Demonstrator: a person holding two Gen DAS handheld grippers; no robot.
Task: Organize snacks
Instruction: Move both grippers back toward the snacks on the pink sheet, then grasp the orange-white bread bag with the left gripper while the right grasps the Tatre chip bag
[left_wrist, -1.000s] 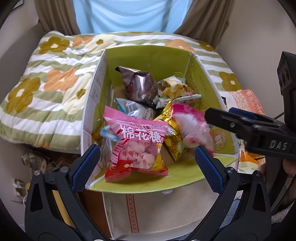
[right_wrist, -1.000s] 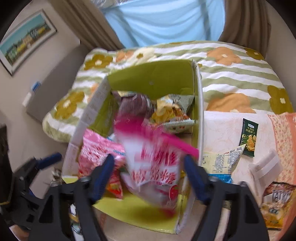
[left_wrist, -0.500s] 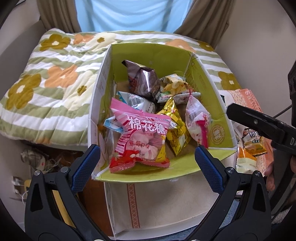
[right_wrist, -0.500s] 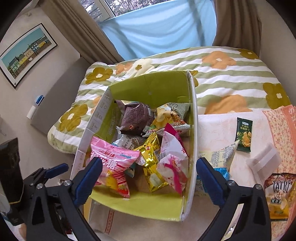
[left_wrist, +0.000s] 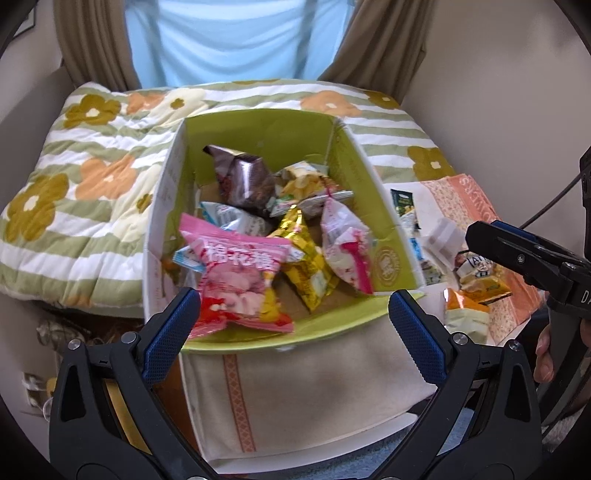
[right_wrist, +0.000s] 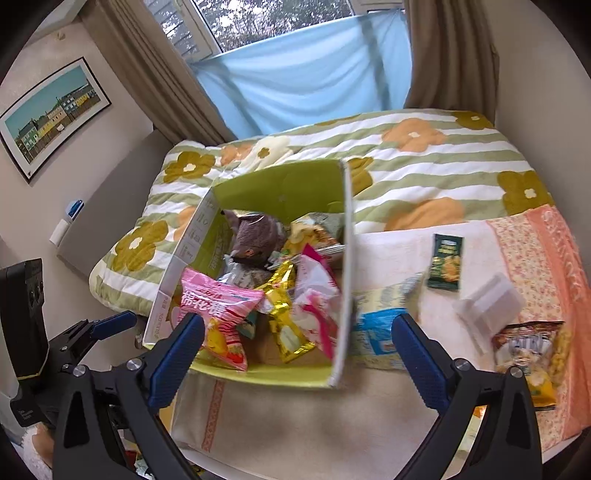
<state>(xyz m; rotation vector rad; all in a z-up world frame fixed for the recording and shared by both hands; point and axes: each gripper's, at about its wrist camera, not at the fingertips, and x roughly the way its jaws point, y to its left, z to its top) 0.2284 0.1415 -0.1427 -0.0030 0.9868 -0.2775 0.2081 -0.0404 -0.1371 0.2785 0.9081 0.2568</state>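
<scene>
A: Both claws are released with nothing between the jaws. The right claw (right_wrist: 297, 349) hangs over the near edge of the green box (right_wrist: 277, 184), and the left claw (left_wrist: 293, 321) sits spread wide over the same box from the other side.

B: Where do the snacks stand?

A: Most are in the box already: the pink marshmallow bag (left_wrist: 240, 273) at the near left, a gold packet (left_wrist: 303, 266) beside it, a pink-and-white bag (left_wrist: 345, 251) leaning on the right wall, a brown bag (left_wrist: 243, 177) further back. Several lie loose on the cloth-covered surface (right_wrist: 461, 398) to the right of the box.

B: So the next pick is out there?

A: I'd judge so. The blue-and-cream packet (right_wrist: 380, 325) lies just beside the box wall, nearest the right claw. Take it across its narrow width, clamp on the crimped edge or flat middle, not the puffed part, and lift clear of the wall before carrying it over.

B: Anything one camera misses?

A: The right wrist view alone shows the dark green packet (right_wrist: 445, 262) whole and the chip bag (right_wrist: 528, 350) at the far right; the left wrist view gets only slivers of them, but it shows an orange packet (left_wrist: 463, 314) near the surface's front edge
</scene>
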